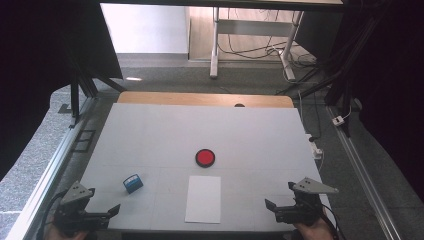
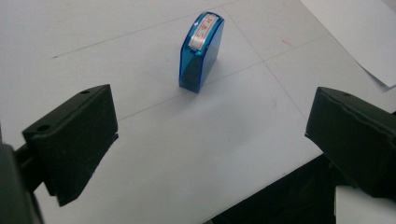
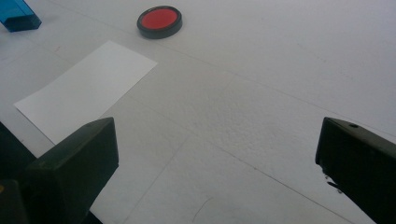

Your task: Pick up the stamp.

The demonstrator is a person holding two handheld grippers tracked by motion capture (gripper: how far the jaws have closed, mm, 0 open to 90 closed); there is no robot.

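A small blue stamp (image 1: 133,183) with a white label on top stands upright on the white table (image 1: 150,135), left of centre; it is also ahead of the jaws in the left gripper view (image 2: 200,51). A round red ink pad in a black rim (image 1: 205,157) lies mid-table, and appears far off in the right gripper view (image 3: 159,21). A white sheet of paper (image 1: 204,198) lies near the front edge. My left gripper (image 1: 107,212) rests open at the front left corner, short of the stamp. My right gripper (image 1: 274,207) rests open at the front right, nothing between its jaws.
The table's wooden far edge (image 1: 205,99) shows beyond the white top. Floor rails run along both sides. Desk legs and cables (image 1: 250,50) stand on the floor behind. The paper's corner (image 2: 355,32) reaches into the left gripper view.
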